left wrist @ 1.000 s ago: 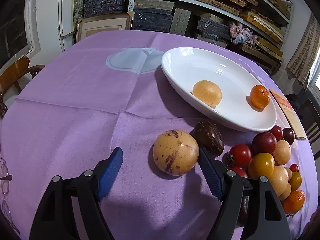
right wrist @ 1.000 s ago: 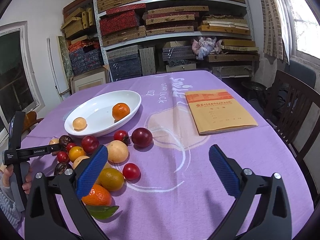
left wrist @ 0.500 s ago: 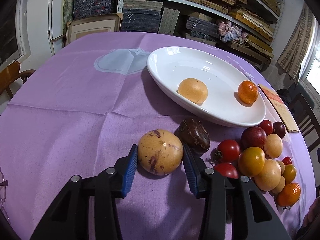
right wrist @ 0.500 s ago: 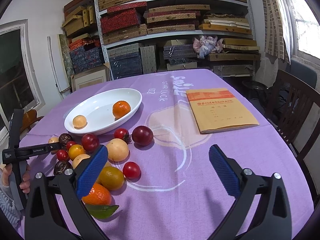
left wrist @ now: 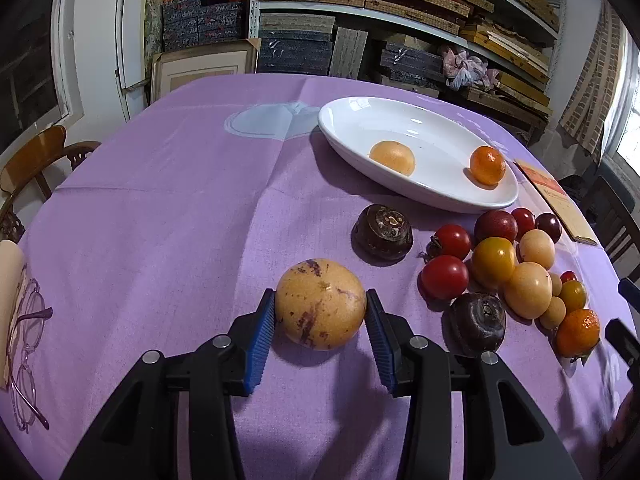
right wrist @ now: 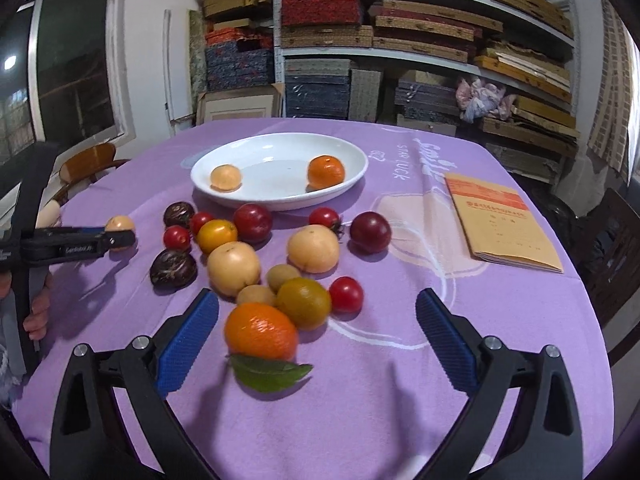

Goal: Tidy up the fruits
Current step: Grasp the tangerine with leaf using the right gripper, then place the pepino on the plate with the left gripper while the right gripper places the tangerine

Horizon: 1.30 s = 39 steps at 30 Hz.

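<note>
Now speckled fruit (left wrist: 320, 303) clamped between left tongs (left wrist: 320, 322)

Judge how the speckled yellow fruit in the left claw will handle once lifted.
The speckled yellow fruit is round and smooth, so it may slip or rotate between the left claw pads. Released on the flat purple cloth, it would probably roll.

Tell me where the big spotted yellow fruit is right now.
In the left wrist view the spotted yellow fruit sits low and central on the purple tablecloth, clamped in the left tool, with a dark brown fruit just beyond it.
</note>
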Tool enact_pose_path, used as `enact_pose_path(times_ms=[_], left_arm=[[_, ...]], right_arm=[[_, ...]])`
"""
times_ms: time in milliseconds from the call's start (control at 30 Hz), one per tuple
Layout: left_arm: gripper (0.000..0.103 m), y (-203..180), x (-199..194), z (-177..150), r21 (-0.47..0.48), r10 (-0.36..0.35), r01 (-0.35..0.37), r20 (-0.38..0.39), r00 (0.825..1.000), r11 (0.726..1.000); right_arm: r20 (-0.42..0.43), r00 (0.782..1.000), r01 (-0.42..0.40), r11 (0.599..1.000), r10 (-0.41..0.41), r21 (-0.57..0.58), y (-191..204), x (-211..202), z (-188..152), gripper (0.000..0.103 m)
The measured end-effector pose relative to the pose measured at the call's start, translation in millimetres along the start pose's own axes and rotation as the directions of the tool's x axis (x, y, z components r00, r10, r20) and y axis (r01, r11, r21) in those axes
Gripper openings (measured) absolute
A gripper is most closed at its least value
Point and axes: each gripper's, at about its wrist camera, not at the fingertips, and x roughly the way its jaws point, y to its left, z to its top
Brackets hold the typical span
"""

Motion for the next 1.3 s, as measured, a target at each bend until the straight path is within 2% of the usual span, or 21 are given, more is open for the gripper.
enact_pose_path(times_ms=[67,300,400,633,767,933,1167,1300], left_arm=[[0.045,-2,0,-1,0.01,-0.001,0.001,0.001,1.0,1.0],[0.045,-3,0,-3,0.009,-0.019,0.019,-0.009,1.0,1.0],[0.045,-3,1,-3,0.007,-0.022,0.022,-0.011,1.0,1.0],[0.045,-4,1,-3,0.01,-0.025,0.025,-0.011,1.0,1.0],[0.045,-4,2,-4,0.009,-0.029,0.029,-0.013,1.0,1.0],[0.045,-4,2,-6,0.004,-0.035,0.035,-0.016,0.999,0.999],[0.045,-7,-1,-4,0.012,-0.037,0.037,0.002,0.999,0.999],[0.045,-11,-5,9,0.013,-0.064,0.065,-0.004,0.998,0.998]], right_arm=[[-0.045,0.999,-0.023,1.0,0.022,-0.021,9,5,-2,0.067],[-0.096,0.993,-0.069,0.997,0.073,0.042,6,11,-3,0.065],[-0.124,0.988,-0.091,0.994,0.097,0.056,5,17,-1,0.054],[-0.151,0.981,-0.111,0.992,0.12,0.062,10,23,1,0.052],[-0.162,0.979,-0.108,0.991,0.12,0.078,7,26,1,0.046],[-0.167,0.977,-0.118,0.988,0.133,0.095,2,28,0,0.045],[-0.116,0.984,-0.127,0.988,0.137,0.092,2,18,2,0.045],[-0.089,0.982,-0.159,0.984,0.167,0.086,4,4,13,0.045]])
